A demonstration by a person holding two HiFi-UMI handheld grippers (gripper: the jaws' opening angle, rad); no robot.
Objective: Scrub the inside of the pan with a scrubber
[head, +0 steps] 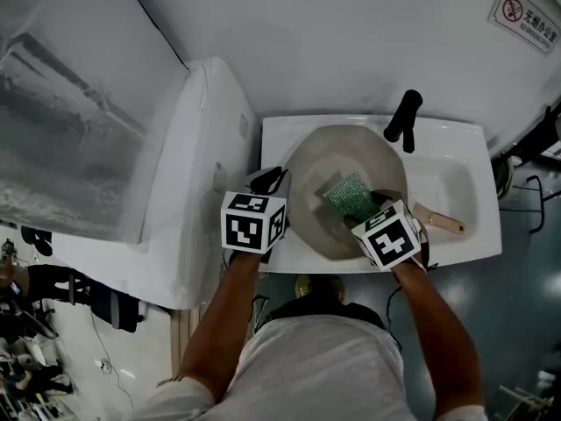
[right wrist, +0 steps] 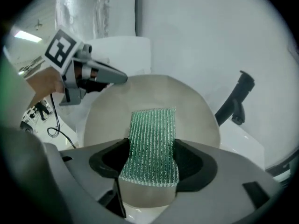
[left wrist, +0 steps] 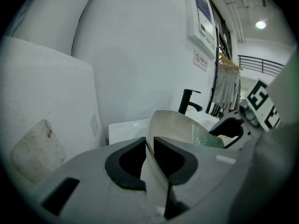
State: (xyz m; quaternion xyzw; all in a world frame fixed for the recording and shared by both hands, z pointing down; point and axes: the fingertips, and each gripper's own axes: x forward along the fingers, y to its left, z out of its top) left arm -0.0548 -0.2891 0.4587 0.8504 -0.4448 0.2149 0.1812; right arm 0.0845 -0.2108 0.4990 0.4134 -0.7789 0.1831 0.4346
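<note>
Both jaws clenched: left gripper [left wrist: 149,146] on pan [left wrist: 170,122] rim, right gripper [right wrist: 152,160] on green scrubber [right wrist: 152,134] lying inside pan.

I get most of my free room over the open inside of the pan [head: 329,178], ahead of the right tongs [head: 372,205] and the scrubber [head: 348,196] they grip. The black faucet [head: 403,119] stands at the back of the sink [head: 451,174], just past the pan's far edge, with the wall [head: 351,42] close behind it. The left tongs [head: 272,181] clamp the pan's left rim and close that side, and a white unit [head: 175,191] stands right beside the sink. On the right the basin is open, apart from a wooden handle [head: 441,221].
</note>
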